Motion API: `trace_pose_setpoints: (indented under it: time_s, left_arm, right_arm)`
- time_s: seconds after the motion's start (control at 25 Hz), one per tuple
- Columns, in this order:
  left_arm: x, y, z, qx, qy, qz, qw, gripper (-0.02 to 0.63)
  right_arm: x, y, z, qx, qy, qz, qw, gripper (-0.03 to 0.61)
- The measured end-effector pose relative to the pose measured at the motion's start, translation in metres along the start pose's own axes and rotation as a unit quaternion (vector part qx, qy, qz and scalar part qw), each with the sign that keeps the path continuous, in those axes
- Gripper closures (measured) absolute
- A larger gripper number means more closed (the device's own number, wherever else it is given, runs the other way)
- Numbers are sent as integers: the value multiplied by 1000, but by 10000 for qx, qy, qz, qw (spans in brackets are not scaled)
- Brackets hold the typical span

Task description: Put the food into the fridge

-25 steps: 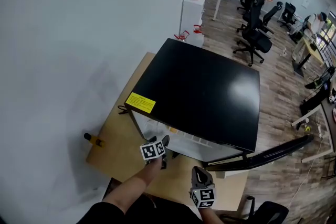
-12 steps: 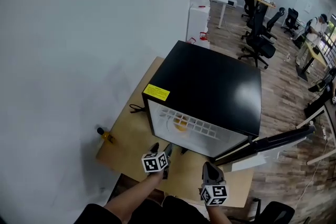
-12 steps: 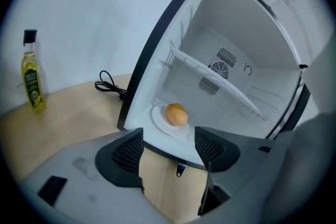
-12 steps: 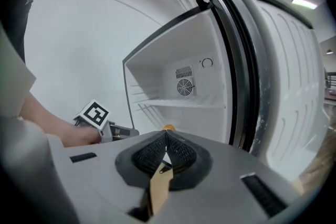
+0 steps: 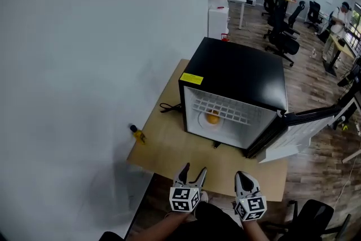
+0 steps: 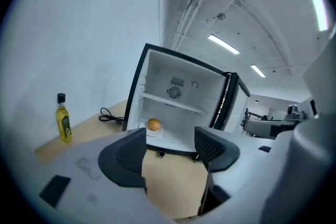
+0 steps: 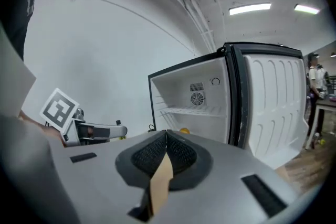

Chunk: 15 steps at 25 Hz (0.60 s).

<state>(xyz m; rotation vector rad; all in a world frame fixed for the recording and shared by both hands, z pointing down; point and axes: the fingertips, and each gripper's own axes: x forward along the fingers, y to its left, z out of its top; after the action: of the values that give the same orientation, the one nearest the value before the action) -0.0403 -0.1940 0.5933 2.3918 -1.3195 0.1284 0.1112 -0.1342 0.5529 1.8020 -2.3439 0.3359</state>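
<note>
A black mini fridge [image 5: 237,73] stands on the wooden table [image 5: 169,147] with its door [image 5: 296,130] swung open to the right. Inside, on the fridge floor, a round orange food item [image 5: 212,118] sits on a white plate. The left gripper view shows it too, the orange item [image 6: 154,124] beyond my open left gripper [image 6: 170,136], which holds nothing. My left gripper [image 5: 194,169] and right gripper [image 5: 242,175] hover at the table's near edge, well apart from the fridge. My right gripper [image 7: 166,136] is shut on nothing and faces the open fridge [image 7: 197,97].
A yellow oil bottle [image 5: 137,134] stands at the table's left edge by the white wall, also seen as the bottle [image 6: 63,119] in the left gripper view. A black cable [image 5: 169,107] lies left of the fridge. Office chairs and desks fill the room behind.
Both grippers have drawn back from the fridge front to the table's near edge. The head view has pulled back and now looks into the open fridge at the orange item.
</note>
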Motion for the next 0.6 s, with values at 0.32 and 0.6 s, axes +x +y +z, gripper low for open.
trace_pose_setpoints:
  time_s: [0.32, 0.6]
  left_arm:
    - [-130, -59, 1, 433, -516, -337, 9972, 359]
    - [-214, -85, -9, 105, -756, -673, 9948, 586]
  right_arm:
    - [-92, 75, -5, -166, -138, -12, 9998, 518]
    - [-161, 111, -14, -243, -69, -253, 9994, 518]
